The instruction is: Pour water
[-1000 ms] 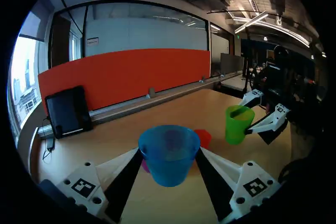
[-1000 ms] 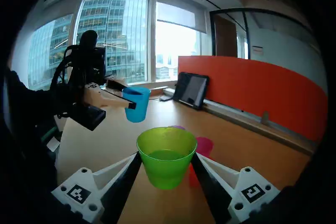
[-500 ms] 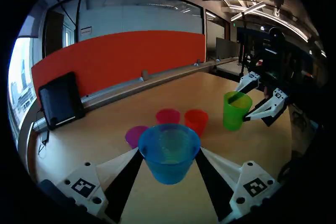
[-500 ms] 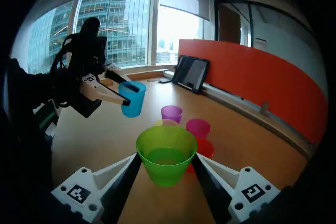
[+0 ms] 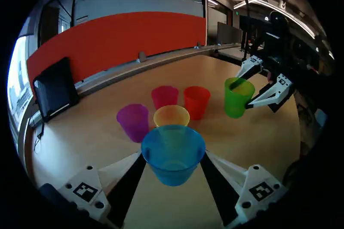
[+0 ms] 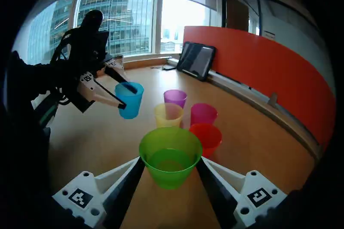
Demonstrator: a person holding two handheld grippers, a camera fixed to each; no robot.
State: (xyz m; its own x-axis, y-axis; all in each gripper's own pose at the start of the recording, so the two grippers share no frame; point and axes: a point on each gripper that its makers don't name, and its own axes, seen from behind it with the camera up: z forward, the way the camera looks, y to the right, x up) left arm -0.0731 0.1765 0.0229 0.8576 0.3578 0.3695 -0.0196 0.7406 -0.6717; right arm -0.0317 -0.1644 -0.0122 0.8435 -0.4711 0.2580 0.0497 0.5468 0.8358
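Translucent glossy plastic cups [image 5: 173,160] (all six); smooth wood-look tabletop [image 5: 103,143].

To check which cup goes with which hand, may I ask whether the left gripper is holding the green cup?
No, the left gripper is shut on the blue cup; the green cup is in the right gripper.

The left gripper view looks low across the table [image 5: 262,138] toward the partition [image 5: 116,35], with the blue cup [image 5: 173,154] close at lower centre. The right gripper view faces the windows [image 6: 124,14], with the green cup [image 6: 170,156] close at lower centre. Both share the cup cluster [image 5: 172,116] mid-frame.
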